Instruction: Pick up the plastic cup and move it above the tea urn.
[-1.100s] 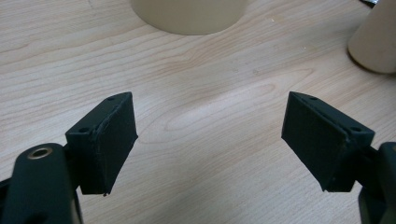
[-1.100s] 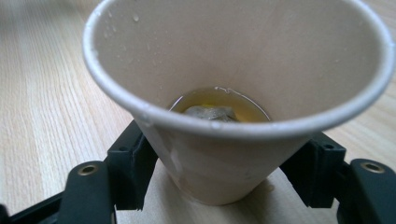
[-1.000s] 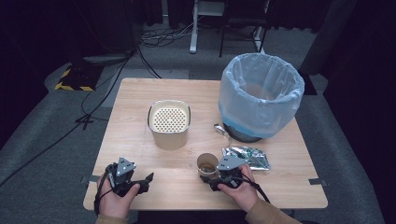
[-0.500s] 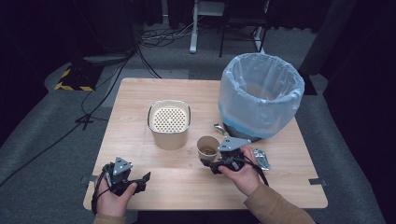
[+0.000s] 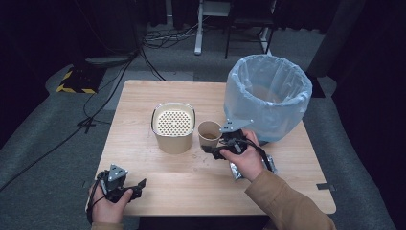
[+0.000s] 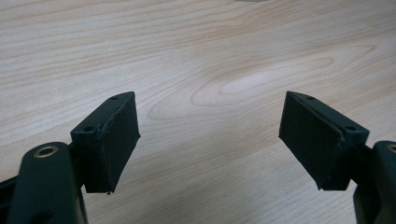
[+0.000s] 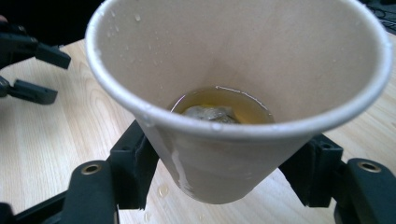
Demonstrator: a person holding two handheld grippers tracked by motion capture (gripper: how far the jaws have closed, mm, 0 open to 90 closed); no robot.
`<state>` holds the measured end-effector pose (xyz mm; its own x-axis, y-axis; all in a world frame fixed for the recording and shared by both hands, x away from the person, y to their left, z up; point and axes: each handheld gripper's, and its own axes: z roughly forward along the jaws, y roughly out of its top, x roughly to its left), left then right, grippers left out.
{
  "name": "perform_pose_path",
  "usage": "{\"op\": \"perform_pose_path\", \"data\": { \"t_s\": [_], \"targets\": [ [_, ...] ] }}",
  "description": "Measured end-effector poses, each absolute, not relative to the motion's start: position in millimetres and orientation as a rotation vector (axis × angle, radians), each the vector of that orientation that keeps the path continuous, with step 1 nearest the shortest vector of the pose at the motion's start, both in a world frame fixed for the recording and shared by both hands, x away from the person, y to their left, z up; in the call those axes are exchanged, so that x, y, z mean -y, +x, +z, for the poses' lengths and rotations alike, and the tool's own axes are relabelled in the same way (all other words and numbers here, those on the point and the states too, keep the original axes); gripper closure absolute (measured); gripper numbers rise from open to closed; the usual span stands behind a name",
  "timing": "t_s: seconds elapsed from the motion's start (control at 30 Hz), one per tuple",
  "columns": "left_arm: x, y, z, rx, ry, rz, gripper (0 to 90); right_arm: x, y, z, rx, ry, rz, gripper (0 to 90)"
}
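From the high view, my right gripper (image 5: 212, 149) clamps the paper cup (image 5: 209, 134) just left of the lined bin (image 5: 268, 96); my left gripper (image 5: 136, 188) rests low. In its own view the left jaws stand apart over the table (image 6: 210, 56). In the right gripper view the pads pinch the cup's wall, with amber liquid and perhaps a tea bag (image 7: 210, 113) inside.

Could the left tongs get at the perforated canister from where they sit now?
Probably yes. The left tongs are open and hold nothing, and bare table lies between them and the perforated canister. The right tongs hold the paper cup off to one side.
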<state>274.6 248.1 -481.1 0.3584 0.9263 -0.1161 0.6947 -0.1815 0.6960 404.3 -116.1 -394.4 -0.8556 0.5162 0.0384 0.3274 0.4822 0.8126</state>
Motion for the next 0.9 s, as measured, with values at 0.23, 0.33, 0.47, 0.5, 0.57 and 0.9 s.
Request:
{"op": "perform_pose_path", "data": {
  "t_s": [0.23,0.33,0.47,0.5,0.57,0.9],
  "targets": [
    [-252,279,-486,-1.419,1.947,0.433,20.4,106,419,-385,-2.538,0.736,1.312,33.9],
    [-251,281,-487,-1.418,1.949,0.427,20.3,101,424,-382,-2.546,0.745,1.309,34.0],
    [-251,283,-487,-1.415,1.953,0.423,20.3,95,430,-381,-2.558,0.747,1.284,33.9],
    [-252,284,-488,-1.416,1.952,0.427,20.3,93,431,-382,-2.559,0.749,1.282,33.9],
    [-252,284,-488,-1.412,1.951,0.426,20.3,91,434,-382,-2.566,0.754,1.265,34.0],
    [-252,284,-487,-1.413,1.945,0.421,20.4,88,440,-379,-2.548,0.765,1.267,33.8]
  ]
}}
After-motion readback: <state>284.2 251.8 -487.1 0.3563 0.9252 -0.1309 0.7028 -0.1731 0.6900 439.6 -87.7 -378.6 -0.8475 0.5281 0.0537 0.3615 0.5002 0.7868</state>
